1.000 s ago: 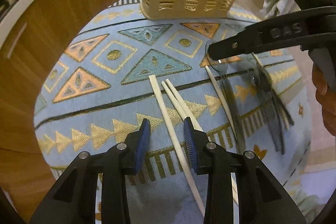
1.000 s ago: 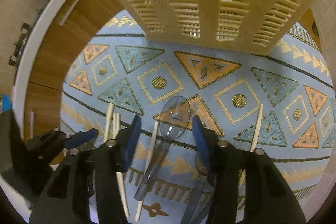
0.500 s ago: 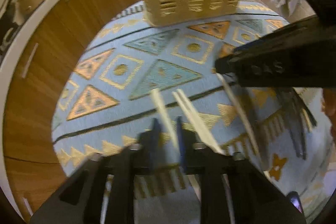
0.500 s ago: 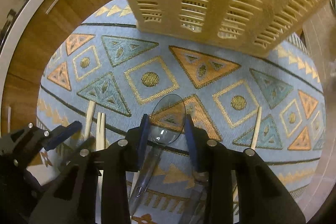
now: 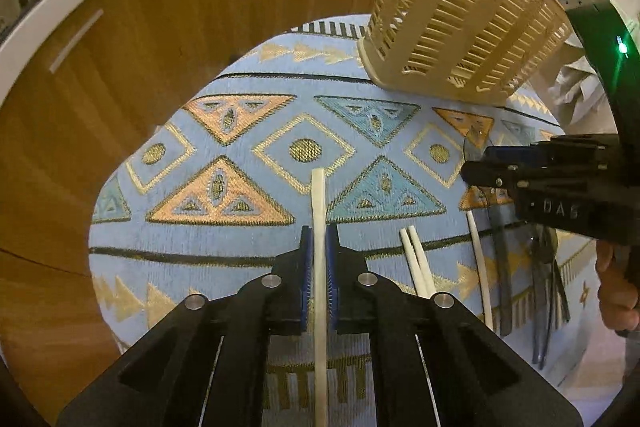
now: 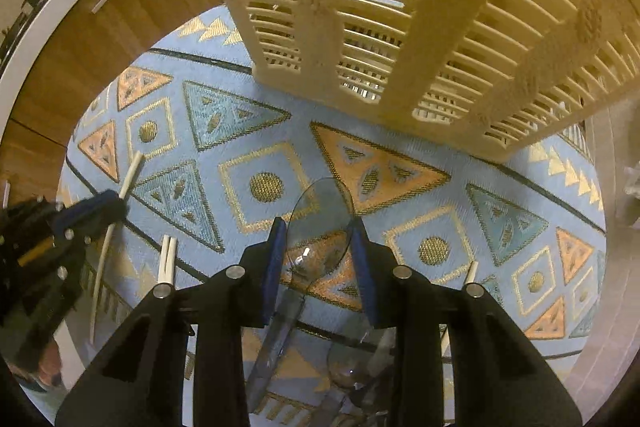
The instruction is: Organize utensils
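My left gripper [image 5: 319, 247] is shut on a white chopstick [image 5: 318, 203] and holds it above the patterned blue mat [image 5: 240, 247]. Two more white chopsticks [image 5: 416, 263] lie together on the mat to its right, and another [image 5: 478, 263] lies further right. My right gripper [image 6: 320, 239] is shut on the bowl of a clear plastic spoon [image 6: 320, 211], lifted off the mat. The right gripper also shows in the left wrist view [image 5: 480, 171]. The cream slotted utensil basket [image 6: 420, 7] stands just ahead of it.
More clear smoky plastic utensils [image 5: 544, 279] lie at the mat's right edge. Another clear spoon [image 6: 348, 371] lies under my right gripper. A wooden cabinet front [image 5: 140, 47] rises behind the mat on the left. The basket shows in the left wrist view [image 5: 460, 23] at the far right.
My left gripper closed on one chopstick and lifted it clear of the other two. My right gripper closed on the clear spoon and raised it toward the basket.
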A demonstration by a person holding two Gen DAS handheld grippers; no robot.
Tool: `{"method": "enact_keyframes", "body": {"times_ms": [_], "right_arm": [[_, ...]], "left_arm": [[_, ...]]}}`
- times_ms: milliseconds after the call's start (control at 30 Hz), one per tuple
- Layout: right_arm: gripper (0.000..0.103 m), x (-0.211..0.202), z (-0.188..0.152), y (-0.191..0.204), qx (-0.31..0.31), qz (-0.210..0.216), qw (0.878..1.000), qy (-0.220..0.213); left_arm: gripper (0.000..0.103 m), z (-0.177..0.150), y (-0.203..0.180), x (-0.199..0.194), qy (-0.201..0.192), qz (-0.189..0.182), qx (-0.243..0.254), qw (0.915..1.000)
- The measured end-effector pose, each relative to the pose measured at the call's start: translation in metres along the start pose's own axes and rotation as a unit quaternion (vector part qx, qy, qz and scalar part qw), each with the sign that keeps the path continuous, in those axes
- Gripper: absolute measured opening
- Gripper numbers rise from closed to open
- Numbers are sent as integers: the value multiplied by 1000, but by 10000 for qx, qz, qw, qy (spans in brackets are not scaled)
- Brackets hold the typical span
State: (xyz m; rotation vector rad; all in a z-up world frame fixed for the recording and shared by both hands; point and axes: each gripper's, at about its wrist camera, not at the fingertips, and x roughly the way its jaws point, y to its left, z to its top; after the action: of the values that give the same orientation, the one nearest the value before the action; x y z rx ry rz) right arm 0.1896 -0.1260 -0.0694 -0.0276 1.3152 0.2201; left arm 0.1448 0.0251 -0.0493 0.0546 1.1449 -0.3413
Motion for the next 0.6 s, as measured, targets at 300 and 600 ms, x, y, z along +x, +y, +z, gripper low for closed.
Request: {"method": "enact_keyframes", "body": {"times_ms": [300,600], "right_arm": [[29,3,1,9,-164,-125,9998,-3],[26,-39,-37,20,-694,251,9935,-865]], "left_arm": [[5,11,-21,9,485,545,635,9953],[4,-10,-28,-32,-860,315,139,9957]]}}
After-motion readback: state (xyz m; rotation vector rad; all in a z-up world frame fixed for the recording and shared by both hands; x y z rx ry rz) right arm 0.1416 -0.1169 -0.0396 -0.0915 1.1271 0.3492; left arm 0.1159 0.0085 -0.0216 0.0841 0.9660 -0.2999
